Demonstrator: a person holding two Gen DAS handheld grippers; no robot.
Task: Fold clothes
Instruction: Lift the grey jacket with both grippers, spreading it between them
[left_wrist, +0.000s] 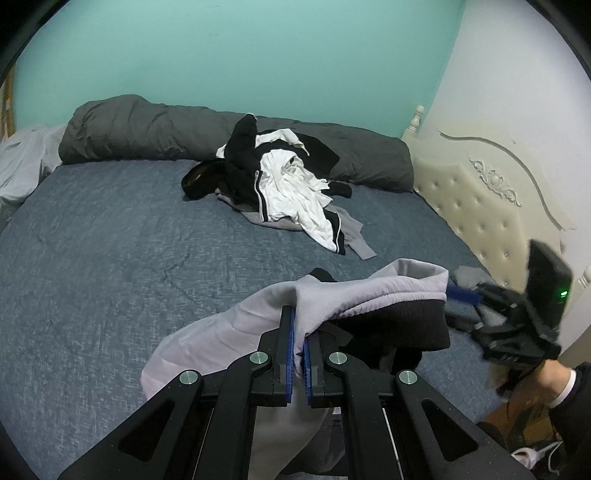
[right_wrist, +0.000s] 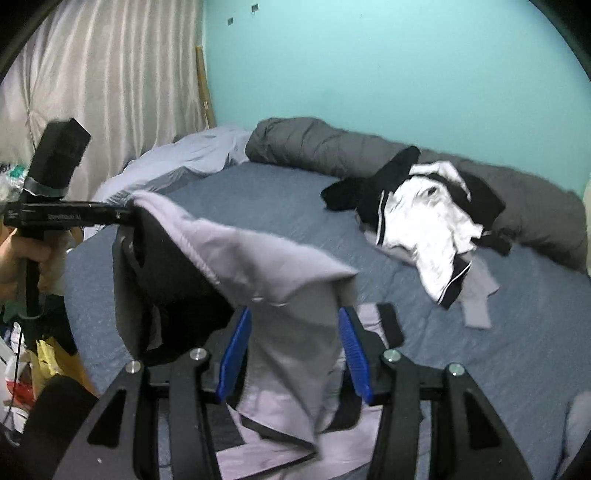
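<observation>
my left claw (left_wrist: 298, 332) is clamped on the grey garment (left_wrist: 354, 291), my right claw (right_wrist: 295, 350) stands half wide with cloth hanging between its pads.

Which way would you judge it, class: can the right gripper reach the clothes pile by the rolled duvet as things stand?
Probably not yet. The right gripper has the grey garment draped between its open fingers, and bare bed separates it from the clothes pile.

teal wall (left_wrist: 236, 48), cream headboard (left_wrist: 491, 199), pale curtain (right_wrist: 103, 81)
</observation>
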